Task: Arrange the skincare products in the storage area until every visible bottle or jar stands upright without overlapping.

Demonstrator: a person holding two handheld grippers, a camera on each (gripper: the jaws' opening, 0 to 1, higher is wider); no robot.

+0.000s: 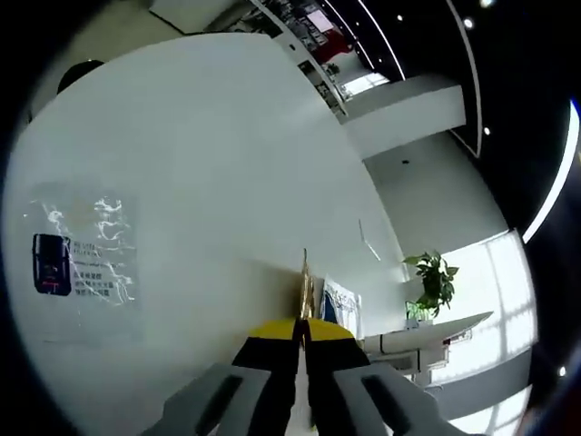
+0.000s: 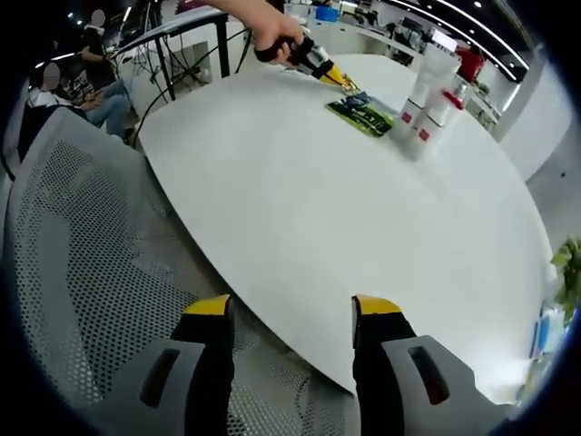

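Observation:
Three white tubes with red bands [image 2: 427, 100] stand upright and close together on the far side of the round white table [image 2: 345, 236]. A flat green packet [image 2: 363, 116] lies next to them. A hand holds my left gripper [image 2: 340, 80] just over that packet. In the left gripper view, the left gripper [image 1: 305, 322] is shut on a thin gold-edged flat thing [image 1: 307, 286] seen edge-on. A clear plastic sachet with a dark blue print [image 1: 82, 259] lies on the white surface to its left. My right gripper [image 2: 290, 313] is open with nothing between its fingers, held off the table's near edge.
A grey mesh chair [image 2: 82, 272] sits below and left of the right gripper. People sit at a black-legged desk [image 2: 191, 36] beyond the table. A potted plant [image 1: 434, 282] and a white counter [image 1: 427, 341] stand past the left gripper.

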